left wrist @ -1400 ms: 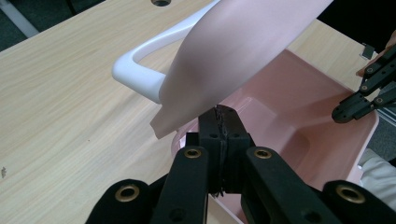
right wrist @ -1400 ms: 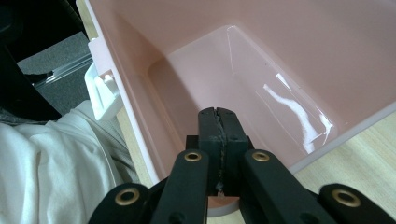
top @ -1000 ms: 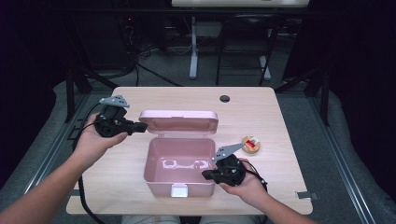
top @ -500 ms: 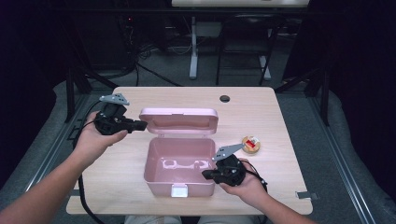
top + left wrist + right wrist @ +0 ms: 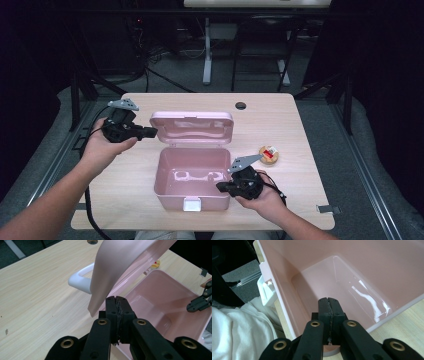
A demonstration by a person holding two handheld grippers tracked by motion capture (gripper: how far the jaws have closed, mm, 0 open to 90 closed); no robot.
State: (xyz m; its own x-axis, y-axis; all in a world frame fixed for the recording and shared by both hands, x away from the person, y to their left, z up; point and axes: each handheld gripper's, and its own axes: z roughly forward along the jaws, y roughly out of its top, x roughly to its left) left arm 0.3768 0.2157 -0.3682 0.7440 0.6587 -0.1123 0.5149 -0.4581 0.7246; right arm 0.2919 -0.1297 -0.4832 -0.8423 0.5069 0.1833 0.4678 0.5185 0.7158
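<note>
At the desk's (image 5: 150,215) middle, a pink box (image 5: 192,172) is sitting open, lid (image 5: 192,127) standing up at the far side, inside showing pale and glossy with nothing visible in it. White latch (image 5: 192,204) is sticking out at the near wall, facing the person; in the left gripper view a white handle (image 5: 80,280) is showing behind the lid on the wood. Left gripper (image 5: 150,132) is hovering just beside the lid's left edge, held in the left hand (image 5: 102,147); jaws pressed together, nothing between them, tips pointing at the lid's corner, contact hard to tell. Right gripper (image 5: 222,187) is sitting at the box's near right corner, held in the right hand (image 5: 265,197); jaws also together, empty, aiming over the rim into the box, as the right gripper view shows. Right of the box, well apart from it, a small round wooden thing (image 5: 268,155) with a red and white bit on top is lying on the desk. A dark round hole (image 5: 241,105) is showing near the desk's far edge. White cloth (image 5: 239,332) is showing below the desk's near edge in the right gripper view.
</note>
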